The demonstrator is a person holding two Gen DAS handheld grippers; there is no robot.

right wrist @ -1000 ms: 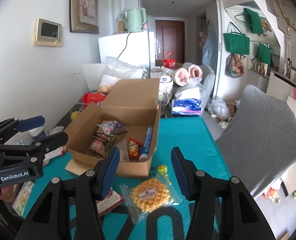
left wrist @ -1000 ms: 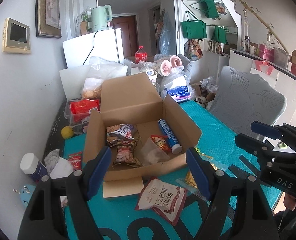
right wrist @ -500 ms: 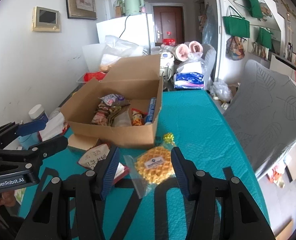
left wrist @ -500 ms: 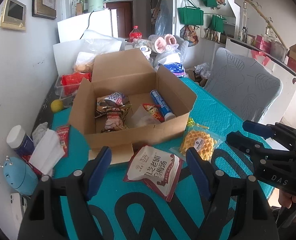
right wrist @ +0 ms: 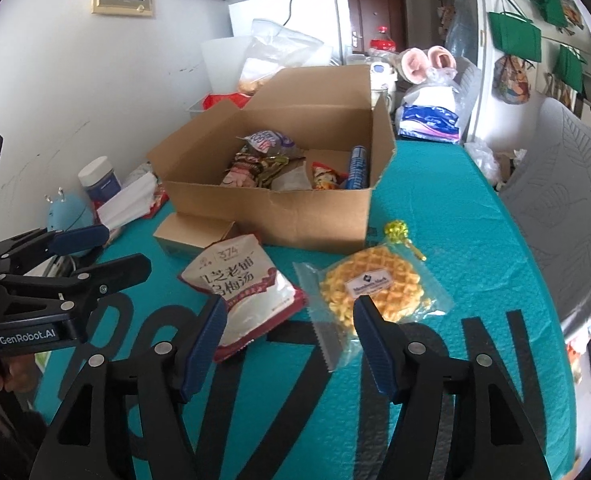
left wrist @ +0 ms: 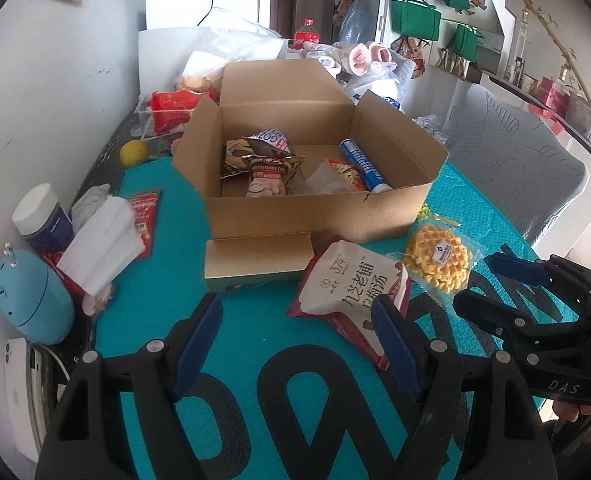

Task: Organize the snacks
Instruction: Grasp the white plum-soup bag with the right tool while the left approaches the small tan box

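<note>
Both claws tilt down over the teal worktop. The left claw stands open, nothing between its blue pads. The right claw has just been opening; its pads are empty, beside the left claw.

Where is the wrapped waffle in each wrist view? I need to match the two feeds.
Left wrist view: the wrapped waffle lies right of centre on the teal mat, beside the white pouch, ahead of the right tongs.
Right wrist view: the wrapped waffle lies at centre, just ahead of this camera's own tongs, toward their right finger.
Shared landmark: the open cardboard box, just behind the waffle in both.
</note>
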